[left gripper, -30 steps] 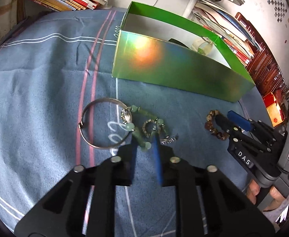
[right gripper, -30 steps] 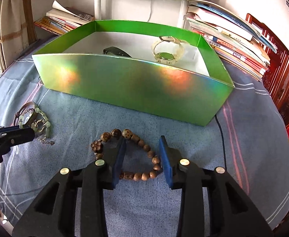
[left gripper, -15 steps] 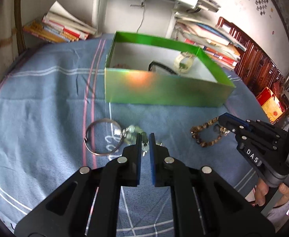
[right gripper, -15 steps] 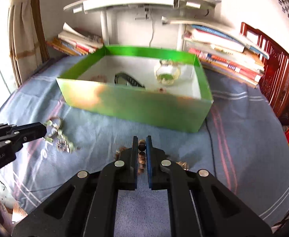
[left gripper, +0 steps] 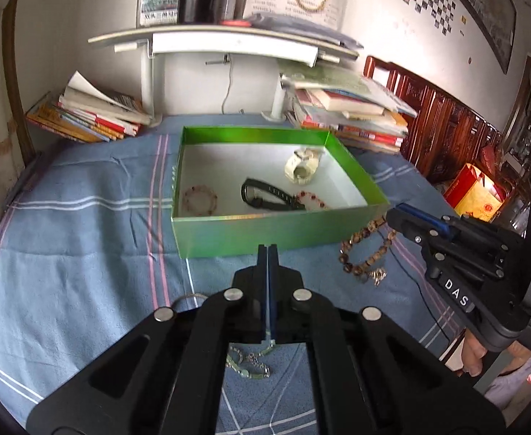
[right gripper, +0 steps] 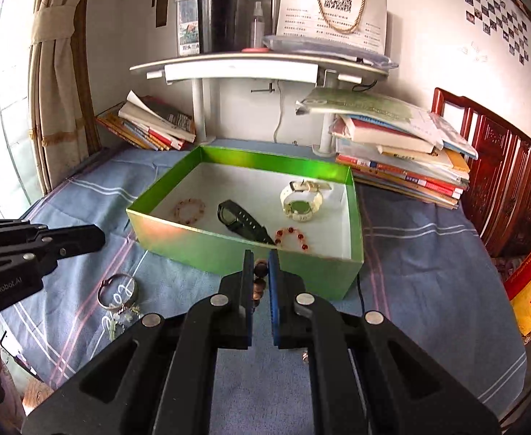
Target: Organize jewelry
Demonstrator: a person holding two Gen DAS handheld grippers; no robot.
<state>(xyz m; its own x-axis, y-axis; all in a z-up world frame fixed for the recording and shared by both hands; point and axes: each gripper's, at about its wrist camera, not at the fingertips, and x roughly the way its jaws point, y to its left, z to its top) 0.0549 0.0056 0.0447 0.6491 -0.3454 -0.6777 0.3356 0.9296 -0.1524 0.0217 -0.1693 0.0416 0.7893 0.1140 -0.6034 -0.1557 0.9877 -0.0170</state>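
Both grippers hang tilted downward over the bed, each raised above the cloth. The left gripper (left gripper: 267, 250) has its jaws pressed together; a thin chain of the green-bead charm bracelet (left gripper: 247, 362) seems to run up into them, while its beads and its silver ring (right gripper: 117, 289) lie slack below on the blue striped bedspread (left gripper: 84, 239). The right gripper (right gripper: 257, 257) has narrow jaws clamped on the brown wooden bead bracelet (left gripper: 365, 253), whose loop dangles beneath it, lifted clear in front of the green box (right gripper: 352, 217). That open box sits mid-bed with a white watch (right gripper: 301, 204), a black band (right gripper: 242, 222), a red bead bracelet (right gripper: 291, 238) and a pale pink bracelet (right gripper: 190, 209) on its white floor. Behind it stand a small white table (right gripper: 258, 65), stacks of books (right gripper: 399, 152) on both sides and a carved wooden headboard (right gripper: 512, 195). A second ago both grippers sat low with jaws spread around their bracelets on the cloth; they have since closed and risen, so the box interior now shows.
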